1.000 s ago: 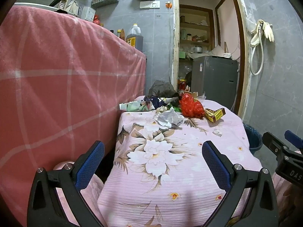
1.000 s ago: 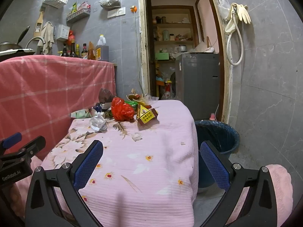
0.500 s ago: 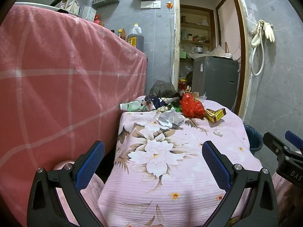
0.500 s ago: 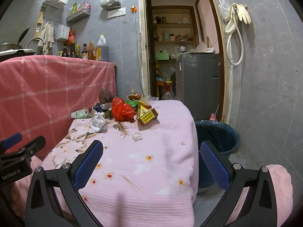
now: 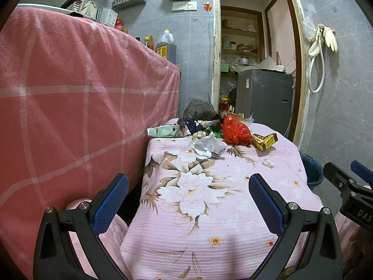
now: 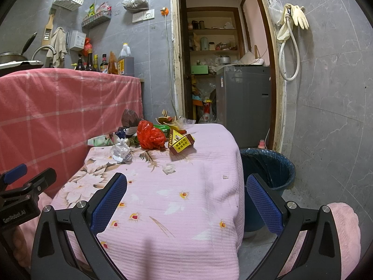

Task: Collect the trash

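Observation:
Trash lies at the far end of a table under a pink flowered cloth (image 5: 209, 214): a red plastic bag (image 5: 235, 130), crumpled white paper (image 5: 207, 145), a yellow-brown carton (image 5: 265, 141), a green-white wrapper (image 5: 166, 131), a dark bag (image 5: 200, 110) and a small white scrap (image 5: 267, 162). The red bag (image 6: 150, 136), the carton (image 6: 180, 143) and the white paper (image 6: 121, 151) also show in the right wrist view. A dark blue bin (image 6: 268, 170) stands on the floor right of the table. My left gripper (image 5: 188, 187) and my right gripper (image 6: 186, 187) are open and empty over the near end.
A high counter draped in a red checked cloth (image 5: 70, 93) runs along the table's left side, with bottles (image 6: 105, 63) on top. A grey machine (image 6: 242, 102) stands in the doorway behind. Grey tiled wall (image 6: 326, 116) is to the right.

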